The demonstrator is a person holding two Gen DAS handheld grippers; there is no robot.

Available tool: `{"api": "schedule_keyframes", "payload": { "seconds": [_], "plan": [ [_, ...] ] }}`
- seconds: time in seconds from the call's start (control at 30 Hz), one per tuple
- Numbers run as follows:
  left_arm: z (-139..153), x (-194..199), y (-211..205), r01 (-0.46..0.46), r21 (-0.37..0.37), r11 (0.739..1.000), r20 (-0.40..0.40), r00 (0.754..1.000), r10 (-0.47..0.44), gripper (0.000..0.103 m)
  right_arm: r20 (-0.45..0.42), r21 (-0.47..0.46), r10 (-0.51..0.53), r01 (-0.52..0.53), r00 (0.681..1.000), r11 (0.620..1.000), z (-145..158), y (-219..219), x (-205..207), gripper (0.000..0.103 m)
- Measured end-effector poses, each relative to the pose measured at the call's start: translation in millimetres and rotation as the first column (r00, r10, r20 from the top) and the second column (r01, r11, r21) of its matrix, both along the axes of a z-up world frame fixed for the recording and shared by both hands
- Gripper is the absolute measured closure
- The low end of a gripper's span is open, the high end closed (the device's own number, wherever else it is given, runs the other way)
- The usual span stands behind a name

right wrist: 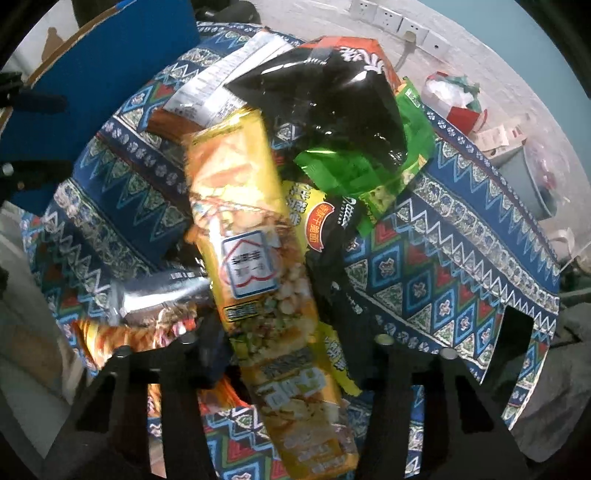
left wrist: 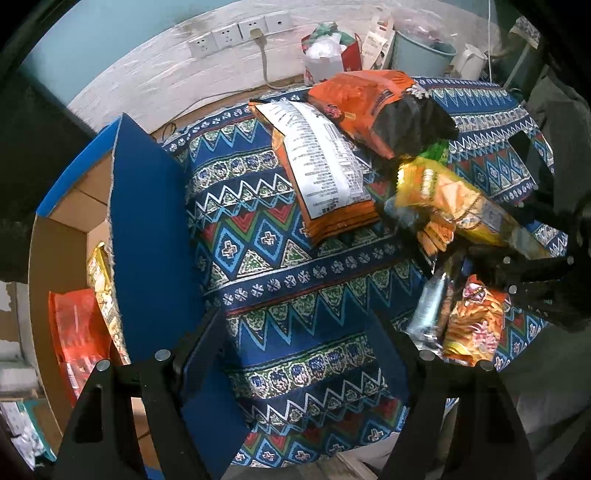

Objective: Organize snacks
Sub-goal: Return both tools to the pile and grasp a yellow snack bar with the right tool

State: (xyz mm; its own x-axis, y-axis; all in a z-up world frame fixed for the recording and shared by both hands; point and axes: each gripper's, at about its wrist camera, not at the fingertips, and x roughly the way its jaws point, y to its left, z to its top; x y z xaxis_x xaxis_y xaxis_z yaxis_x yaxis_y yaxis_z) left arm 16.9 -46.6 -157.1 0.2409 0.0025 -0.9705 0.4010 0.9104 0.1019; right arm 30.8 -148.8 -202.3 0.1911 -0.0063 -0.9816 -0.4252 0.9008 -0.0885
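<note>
Over patterned cloth (right wrist: 424,258), right claw (right wrist: 291,354) clasps yellow packet (right wrist: 255,236).

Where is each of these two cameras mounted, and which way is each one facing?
Left wrist view: sits on the left tongs, looking steeply down at the blue patterned tablecloth and blue-sided cardboard box; both black fingers show, nothing between them.

Right wrist view: sits on the right tongs, looking down at the snack heap; its fingers flank a long yellow snack packet.

Shared: the yellow packet, the black-and-orange bag, the box, and the white wall sockets.
</note>
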Motion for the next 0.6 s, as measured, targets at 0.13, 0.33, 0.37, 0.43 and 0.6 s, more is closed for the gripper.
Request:
{"api": "schedule_keyframes", "payload": {
  "seconds": [0.13,0.33,0.37,0.43,0.6],
  "plan": [
    [3,2,3,-0.014,-0.009,1.0,0.004,1.0,0.014,0.024,0.018,-0.018,0.017,-0.016,1.0,1.0,5,2,-7,0.075],
    [10,6,6,-0.031,-0.021,0.999,0.014,0.999,0.031,0.024,0.05,0.015,0.019,-0.02,0.999,1.0,26,6,-20,0.075],
    [11,6,6,-0.032,-0.022,0.999,0.016,0.999,0.033,0.024,0.054,0.02,0.02,-0.021,0.998,1.0,29,8,-22,0.075],
    [12,7,6,-0.037,-0.024,0.999,0.019,0.999,0.038,0.024,0.064,0.04,0.02,-0.023,0.998,0.999,37,9,-26,0.075],
    [14,13,6,-0.065,-0.044,0.997,0.01,0.998,0.065,0.024,0.096,0.066,-0.003,-0.003,0.995,0.998,55,13,-29,0.075]
  ]
}}
